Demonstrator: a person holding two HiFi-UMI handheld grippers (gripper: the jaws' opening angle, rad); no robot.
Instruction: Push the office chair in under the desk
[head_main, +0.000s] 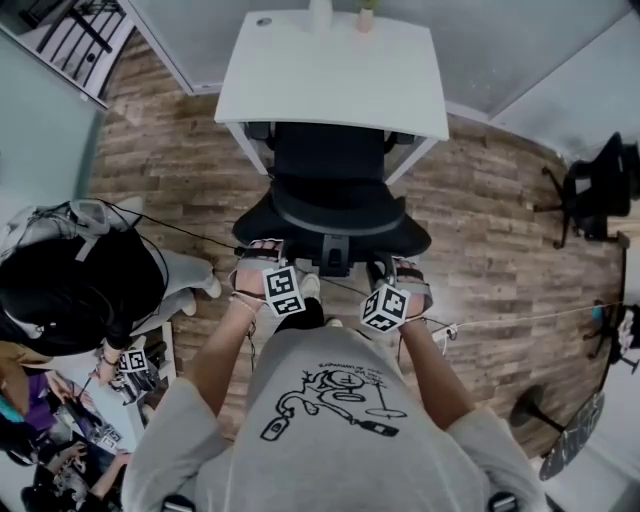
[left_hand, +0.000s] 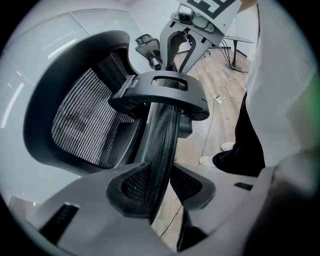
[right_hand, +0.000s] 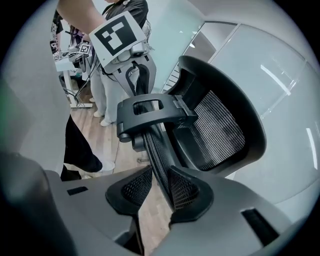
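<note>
Black mesh office chair (head_main: 335, 190) is sitting seat-first, partly under the far white desk (head_main: 300, 70). The left hand-held gripper (left_hand: 162, 185) and right hand-held gripper (right_hand: 159, 187) are clamping its thin mesh headrest (left_hand: 165, 135), probably for a straight, two-point push.

Office chair (head_main: 335, 205) — black mesh, desk (head_main: 330, 70) white, floor (head_main: 490, 230) brown wood-grain planks

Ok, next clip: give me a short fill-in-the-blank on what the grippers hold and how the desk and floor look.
1. The left gripper and the right gripper are each shut on the mesh edge of the office chair's ____.
2. The top of the desk is ____ in colour.
3. The floor around the chair is laid with ____ planks.
Missing words: headrest; white; wood.
</note>
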